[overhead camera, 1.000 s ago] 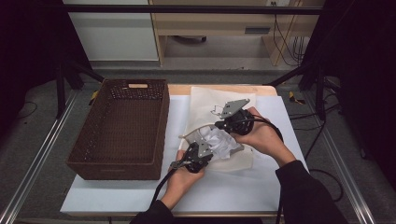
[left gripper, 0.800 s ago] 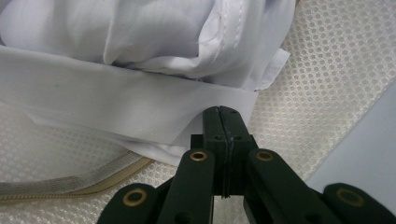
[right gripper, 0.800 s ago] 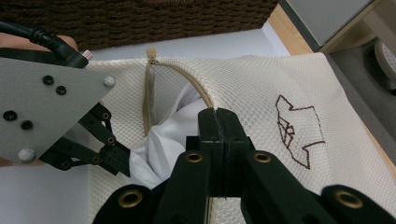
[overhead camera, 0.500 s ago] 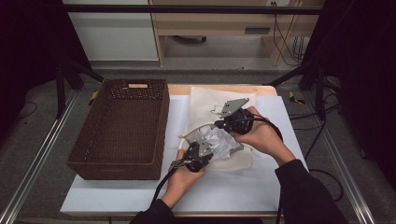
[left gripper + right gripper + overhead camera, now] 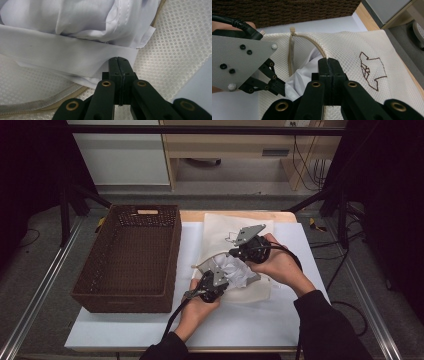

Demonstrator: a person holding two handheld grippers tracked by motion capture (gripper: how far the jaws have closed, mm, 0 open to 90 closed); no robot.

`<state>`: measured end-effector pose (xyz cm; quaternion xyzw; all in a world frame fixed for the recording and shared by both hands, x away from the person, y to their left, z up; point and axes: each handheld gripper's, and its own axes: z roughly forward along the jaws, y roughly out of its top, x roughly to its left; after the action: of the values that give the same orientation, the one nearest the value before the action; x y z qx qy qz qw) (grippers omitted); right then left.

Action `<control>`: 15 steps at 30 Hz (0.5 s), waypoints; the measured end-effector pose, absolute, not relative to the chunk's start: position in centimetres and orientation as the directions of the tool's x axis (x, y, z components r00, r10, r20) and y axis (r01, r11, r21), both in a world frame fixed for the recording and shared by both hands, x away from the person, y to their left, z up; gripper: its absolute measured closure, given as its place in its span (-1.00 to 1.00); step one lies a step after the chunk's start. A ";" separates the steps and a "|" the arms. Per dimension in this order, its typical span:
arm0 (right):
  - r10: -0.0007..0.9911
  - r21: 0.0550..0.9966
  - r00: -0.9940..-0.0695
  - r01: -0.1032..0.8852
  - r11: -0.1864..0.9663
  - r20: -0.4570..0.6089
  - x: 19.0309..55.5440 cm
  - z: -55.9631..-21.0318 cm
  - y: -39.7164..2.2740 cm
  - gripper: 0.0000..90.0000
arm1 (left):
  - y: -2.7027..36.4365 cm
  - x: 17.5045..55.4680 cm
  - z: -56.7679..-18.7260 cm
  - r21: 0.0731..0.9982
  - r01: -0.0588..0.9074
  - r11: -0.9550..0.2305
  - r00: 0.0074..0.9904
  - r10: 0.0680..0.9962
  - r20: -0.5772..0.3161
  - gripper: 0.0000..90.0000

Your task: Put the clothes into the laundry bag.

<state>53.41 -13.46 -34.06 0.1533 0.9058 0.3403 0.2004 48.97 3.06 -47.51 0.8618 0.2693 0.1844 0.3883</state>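
A cream mesh laundry bag [image 5: 227, 227] lies on the white table, its zipped mouth open toward the basket. A crumpled white garment [image 5: 235, 270] sits half in that mouth. My left gripper [image 5: 221, 274] is shut on the garment's flat hem [image 5: 75, 57], with mesh [image 5: 175, 45] underneath. My right gripper [image 5: 234, 253] is shut on the bag's zipper rim [image 5: 312, 45] and lifts it above the garment [image 5: 299, 77]. The bag's brown embroidered mark [image 5: 372, 70] lies to the right of the jaws. The left gripper's grey plate [image 5: 239, 62] is close on the left.
A dark brown wicker basket [image 5: 172, 250] stands empty on the table's left half, right beside the bag. The white table top [image 5: 250, 325] runs bare toward the near edge. Metal frame rails [image 5: 40, 290] border the table.
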 end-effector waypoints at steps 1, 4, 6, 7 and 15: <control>0.412 0.676 -0.874 0.140 0.724 -0.260 53.4 -34.1 -13.5 1.00 | 3.1 49.0 -47.5 0.770 0.321 -0.552 0.786 0.608 0.108 1.00; 0.411 0.676 -0.874 0.140 0.723 -0.259 53.4 -34.1 -13.4 1.00 | 3.0 49.0 -47.5 0.770 0.321 -0.551 0.786 0.609 0.108 1.00; 0.411 0.677 -0.875 0.140 0.723 -0.258 53.4 -34.1 -13.3 1.00 | 3.0 49.1 -47.5 0.769 0.322 -0.552 0.785 0.609 0.109 1.00; 0.413 0.676 -0.874 0.142 0.723 -0.257 53.4 -34.1 -13.3 1.00 | 3.0 49.1 -47.5 0.768 0.324 -0.552 0.785 0.610 0.108 1.00; 0.411 0.674 -0.875 0.141 0.725 -0.258 53.3 -34.1 -13.2 1.00 | 2.7 49.5 -47.4 0.766 0.326 -0.553 0.784 0.611 0.108 1.00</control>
<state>53.35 -13.23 -34.07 0.1521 0.9071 0.3385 0.1989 49.52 2.66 -47.36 0.8618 0.2720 0.1843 0.3864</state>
